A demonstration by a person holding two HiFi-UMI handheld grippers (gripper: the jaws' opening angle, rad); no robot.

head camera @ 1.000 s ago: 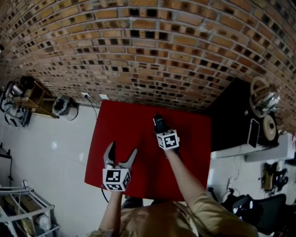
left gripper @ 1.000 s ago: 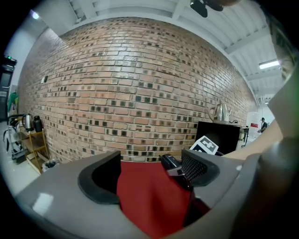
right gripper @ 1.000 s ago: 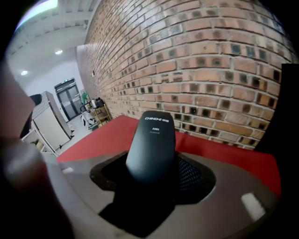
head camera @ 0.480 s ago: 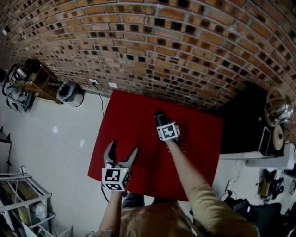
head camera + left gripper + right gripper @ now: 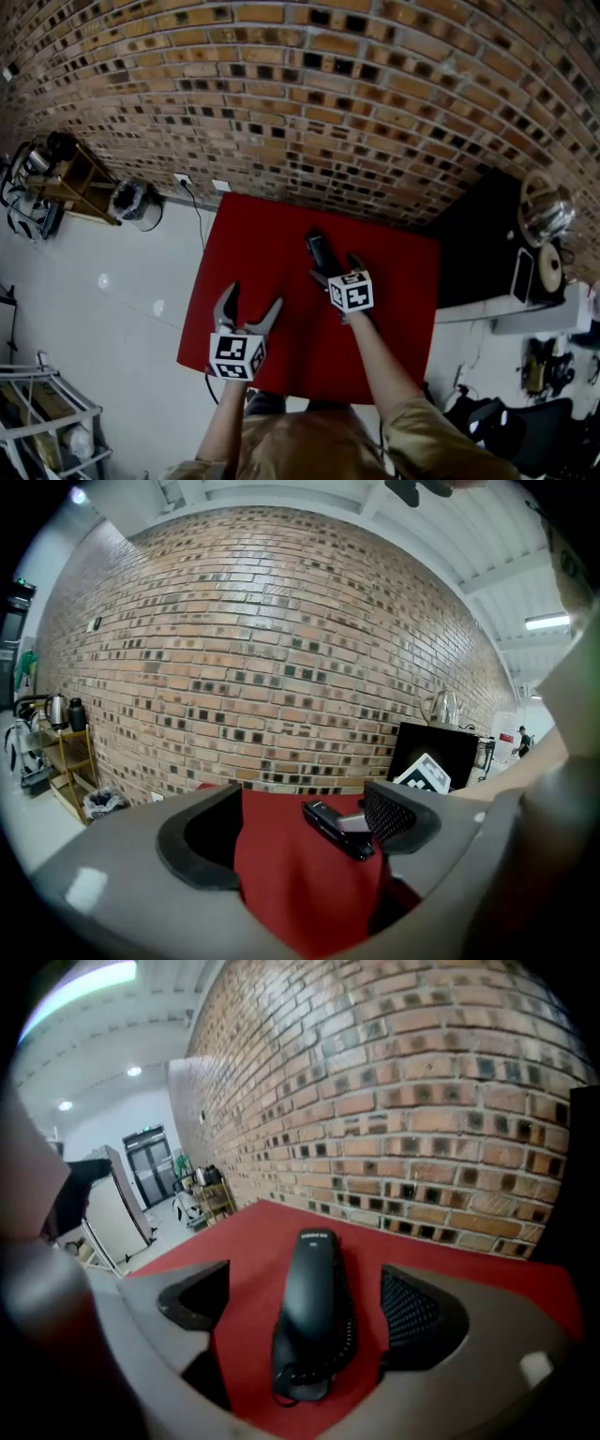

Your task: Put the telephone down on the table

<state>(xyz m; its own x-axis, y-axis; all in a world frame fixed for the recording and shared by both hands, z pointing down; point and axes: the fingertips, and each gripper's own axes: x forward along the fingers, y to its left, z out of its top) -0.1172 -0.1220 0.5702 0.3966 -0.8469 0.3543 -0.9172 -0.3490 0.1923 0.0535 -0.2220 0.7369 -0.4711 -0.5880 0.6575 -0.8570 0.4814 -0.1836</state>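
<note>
A red table (image 5: 272, 253) is set with its far edge against a brick wall (image 5: 328, 94), and a pale, glossy floor (image 5: 112, 309) is seen on its left. White ceiling beams and a strip light are shown above the wall in the left gripper view.

The telephone (image 5: 320, 250), a black handset, is laid flat on the table, right of the middle and towards the wall, with its coiled cord bunched along one side. It is framed by the right gripper (image 5: 337, 270), whose jaws are opening. The handset lies in the gap between them, and it is not pressed by either pad. In the head view the handset's near end is partly covered by this gripper.

The left gripper (image 5: 249, 314) is held over the near left part of the table, well apart from the telephone. Its jaws are spread, and only red tabletop is seen between them.

A black cabinet (image 5: 473, 234) is placed just beside the table's right edge, and a metal kettle (image 5: 544, 211) is stood on it. Left of the table, by the wall, a wooden shelf (image 5: 70, 187) and a bin (image 5: 134, 202) are found, with a cable (image 5: 195, 220) run down from a socket. A metal rack (image 5: 47, 412) is seen at the lower left corner.
</note>
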